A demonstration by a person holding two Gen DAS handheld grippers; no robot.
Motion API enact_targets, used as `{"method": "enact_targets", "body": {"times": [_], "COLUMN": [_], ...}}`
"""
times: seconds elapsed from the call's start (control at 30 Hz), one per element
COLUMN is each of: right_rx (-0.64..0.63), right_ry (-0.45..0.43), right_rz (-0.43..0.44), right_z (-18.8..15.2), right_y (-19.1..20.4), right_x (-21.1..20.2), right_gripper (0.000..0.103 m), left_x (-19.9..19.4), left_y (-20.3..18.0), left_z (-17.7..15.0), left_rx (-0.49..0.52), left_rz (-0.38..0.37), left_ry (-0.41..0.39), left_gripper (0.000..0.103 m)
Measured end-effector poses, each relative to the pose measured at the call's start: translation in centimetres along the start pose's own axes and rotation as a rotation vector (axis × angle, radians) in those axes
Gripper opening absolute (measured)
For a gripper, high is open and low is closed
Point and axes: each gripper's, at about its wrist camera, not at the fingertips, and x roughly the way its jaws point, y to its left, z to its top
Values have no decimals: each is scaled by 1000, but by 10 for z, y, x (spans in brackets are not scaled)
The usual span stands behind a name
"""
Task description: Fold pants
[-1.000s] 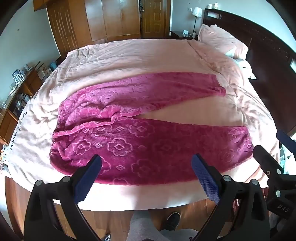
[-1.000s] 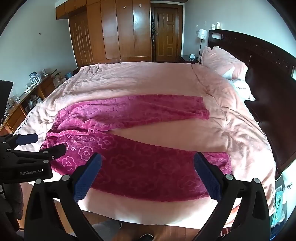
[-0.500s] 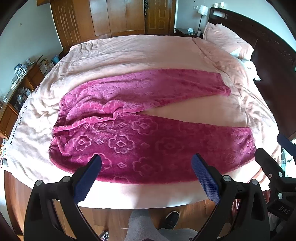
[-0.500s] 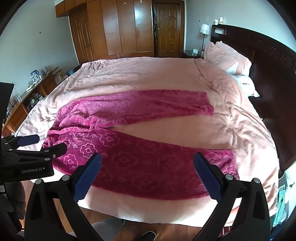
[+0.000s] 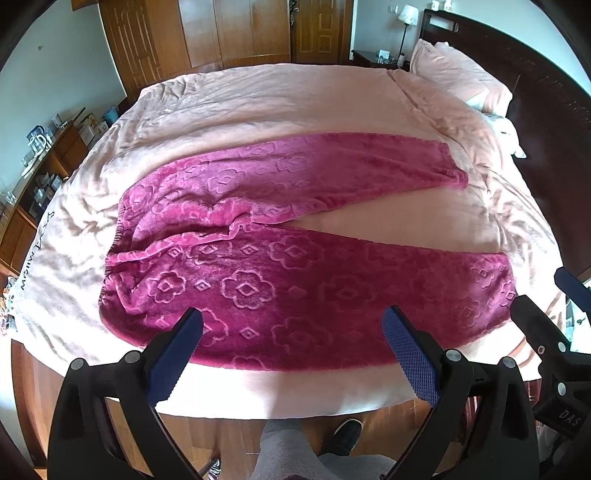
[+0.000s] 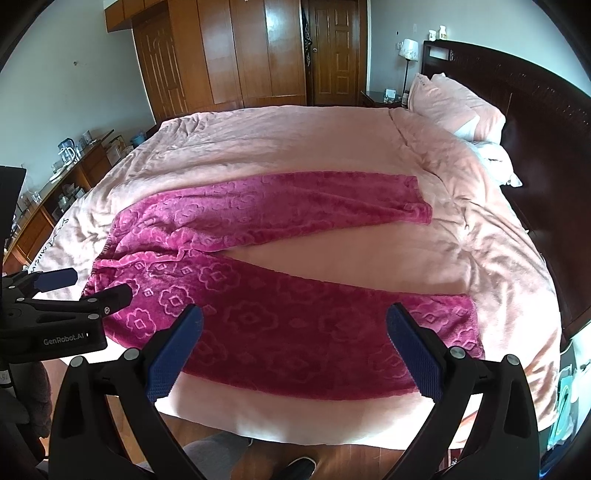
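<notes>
Magenta fleece pants (image 5: 280, 266) with an embossed flower pattern lie spread flat on the pink bed (image 5: 258, 110), waistband to the left, both legs running right in a V. They also show in the right wrist view (image 6: 280, 295). My left gripper (image 5: 291, 354) is open and empty, above the near leg's front edge. My right gripper (image 6: 293, 350) is open and empty, above the same leg nearer its cuff. The left gripper also appears at the left of the right wrist view (image 6: 85, 288), near the waistband.
Pink pillows (image 5: 461, 77) and a dark headboard (image 5: 546, 96) are at the right. A cluttered wooden sideboard (image 5: 37, 166) runs along the left. A wardrobe and door (image 5: 258, 29) stand behind the bed. The person's legs and shoe (image 5: 343, 432) are on the wooden floor below.
Both grippers have moved slightly forward and closer over the bed, so the pants look larger. Both stay open and empty. The pants have not moved.
</notes>
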Motion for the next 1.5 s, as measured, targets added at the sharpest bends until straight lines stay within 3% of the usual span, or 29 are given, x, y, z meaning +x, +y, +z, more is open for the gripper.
{"method": "enact_targets", "body": {"times": [0.47,1.03,1.27,1.5], "right_rx": [-21,-3,36,109], "right_ry": [62,100,98,126], "right_rz": [29,3,-48,-94], "right_z": [22,39,56,77], "right_y": [29,29,13,-3], "right_x": [38,69,84,112], "right_gripper": [100,100,100,100], "left_x": [23,51,73,106], "left_y": [26,35,54,102], "left_z": [15,37,62,104], "left_rx": [-14,0,-18,-56], "left_rz": [15,13,21,77], "left_ry": [50,74,81,91], "left_gripper": [97,97,97,97]}}
